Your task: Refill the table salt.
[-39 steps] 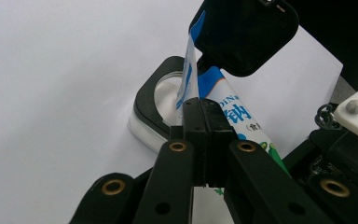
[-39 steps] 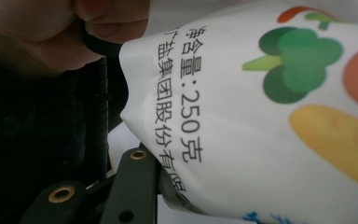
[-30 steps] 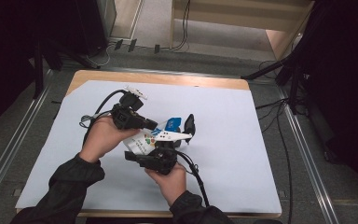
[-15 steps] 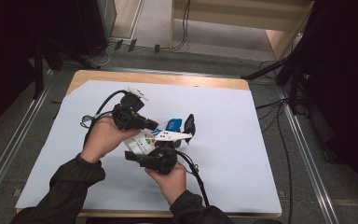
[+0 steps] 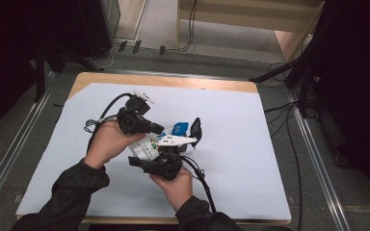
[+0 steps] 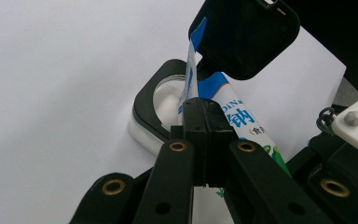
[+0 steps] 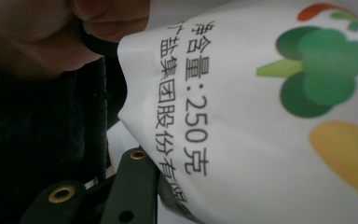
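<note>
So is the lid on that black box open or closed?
Open. The black box sits on the table with its lid flipped up, and the bag's top points at its opening.

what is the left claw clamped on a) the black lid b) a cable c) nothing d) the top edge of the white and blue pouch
d: in the left gripper view the left claw is shut flat on the top edge of the pouch, held over the open container.
</note>
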`<state>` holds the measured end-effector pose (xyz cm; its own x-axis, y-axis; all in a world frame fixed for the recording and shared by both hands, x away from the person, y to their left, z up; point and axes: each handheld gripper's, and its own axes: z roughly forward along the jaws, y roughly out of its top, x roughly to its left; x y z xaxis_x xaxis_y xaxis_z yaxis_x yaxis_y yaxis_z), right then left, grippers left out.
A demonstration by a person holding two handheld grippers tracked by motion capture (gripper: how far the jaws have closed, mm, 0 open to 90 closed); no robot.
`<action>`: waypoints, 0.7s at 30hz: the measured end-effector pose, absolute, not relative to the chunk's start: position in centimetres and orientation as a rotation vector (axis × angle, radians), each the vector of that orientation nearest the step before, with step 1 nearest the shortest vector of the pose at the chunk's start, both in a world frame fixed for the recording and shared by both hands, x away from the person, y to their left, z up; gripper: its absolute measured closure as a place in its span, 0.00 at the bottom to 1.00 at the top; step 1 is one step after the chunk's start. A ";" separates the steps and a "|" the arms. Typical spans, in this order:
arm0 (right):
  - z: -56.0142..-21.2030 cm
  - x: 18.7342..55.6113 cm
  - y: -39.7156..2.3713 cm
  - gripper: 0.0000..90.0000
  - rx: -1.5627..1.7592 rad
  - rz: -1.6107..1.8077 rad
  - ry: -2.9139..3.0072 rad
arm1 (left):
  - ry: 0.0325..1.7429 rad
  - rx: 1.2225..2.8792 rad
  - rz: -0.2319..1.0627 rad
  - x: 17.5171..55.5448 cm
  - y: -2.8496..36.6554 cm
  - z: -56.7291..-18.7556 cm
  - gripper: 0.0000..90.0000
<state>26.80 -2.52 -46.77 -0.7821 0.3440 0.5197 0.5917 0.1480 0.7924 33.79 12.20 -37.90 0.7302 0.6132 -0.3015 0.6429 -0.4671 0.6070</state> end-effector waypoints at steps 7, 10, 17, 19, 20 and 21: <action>-46.8 27.0 -2.6 0.79 -0.923 -1.687 -2.175 | 0.941 2.202 -0.040 33.8 12.2 -37.9 1.00; -46.9 27.0 -2.6 0.79 -0.921 -1.688 -2.169 | 0.941 2.202 -0.039 33.8 12.1 -37.9 1.00; -46.9 27.0 -2.6 0.79 -0.919 -1.689 -2.171 | 0.945 2.203 -0.043 33.7 12.1 -37.9 1.00; -46.9 27.1 -2.6 0.79 -0.917 -1.688 -2.176 | 0.937 2.208 -0.044 33.7 12.1 -37.9 1.00; -47.0 27.1 -2.5 0.79 -0.915 -1.688 -2.181 | 0.935 2.213 -0.041 33.7 12.1 -37.9 1.00; -47.0 27.1 -2.5 0.79 -0.914 -1.689 -2.187 | 0.935 2.213 -0.044 33.7 12.0 -37.9 1.00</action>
